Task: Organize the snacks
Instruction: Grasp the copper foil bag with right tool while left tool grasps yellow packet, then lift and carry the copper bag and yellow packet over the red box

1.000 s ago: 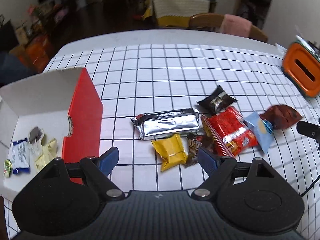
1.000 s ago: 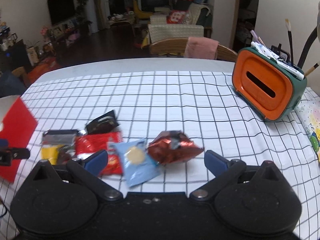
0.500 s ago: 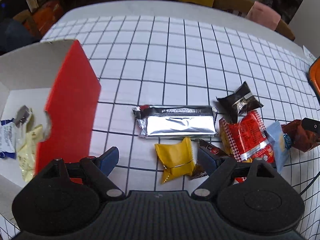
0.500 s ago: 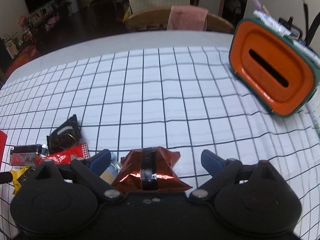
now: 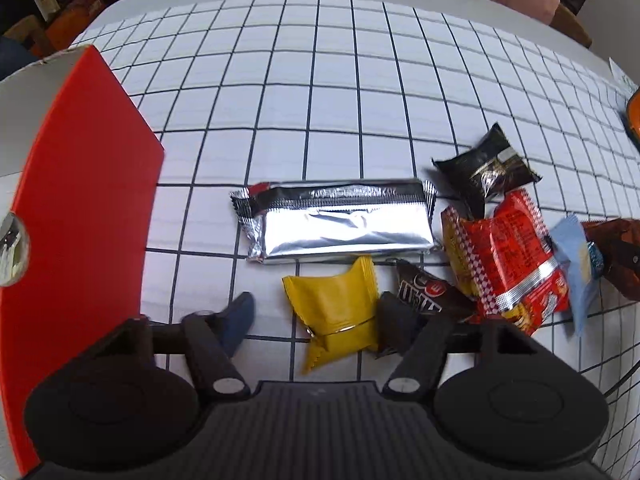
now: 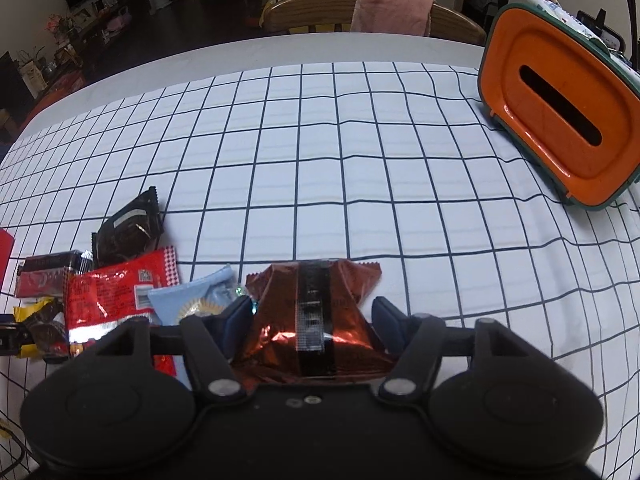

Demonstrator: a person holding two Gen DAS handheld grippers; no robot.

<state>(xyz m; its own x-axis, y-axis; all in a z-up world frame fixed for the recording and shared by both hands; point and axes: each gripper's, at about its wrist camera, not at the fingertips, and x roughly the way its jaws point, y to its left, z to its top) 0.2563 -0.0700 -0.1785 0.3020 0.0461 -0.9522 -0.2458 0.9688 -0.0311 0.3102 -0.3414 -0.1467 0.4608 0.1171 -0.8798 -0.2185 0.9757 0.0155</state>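
On the checked tablecloth lies a heap of snacks. My left gripper (image 5: pixel 320 320) points down over a yellow packet (image 5: pixel 332 308), which lies between its closing jaws; the left finger (image 5: pixel 238 320) stands clear of it. A brown candy bag (image 5: pixel 428 292), a silver packet (image 5: pixel 344 224), a red packet (image 5: pixel 508 256), a black packet (image 5: pixel 488 172) and a light blue packet (image 5: pixel 576 256) lie around. My right gripper (image 6: pixel 312 320) is closing on a copper-brown packet (image 6: pixel 316 304), with its pads against both sides. A red box (image 5: pixel 80 200) stands at the left.
An orange and green holder (image 6: pixel 560 120) with pens stands at the table's far right. A wooden chair (image 6: pixel 304 12) with a pink cloth (image 6: pixel 392 12) is behind the far edge. Bare checked cloth (image 6: pixel 340 140) stretches beyond the snacks.
Both grippers have come down toward the table and narrowed their jaws. The left now straddles the yellow packet; the right has moved over the copper-brown packet and closed in on it.
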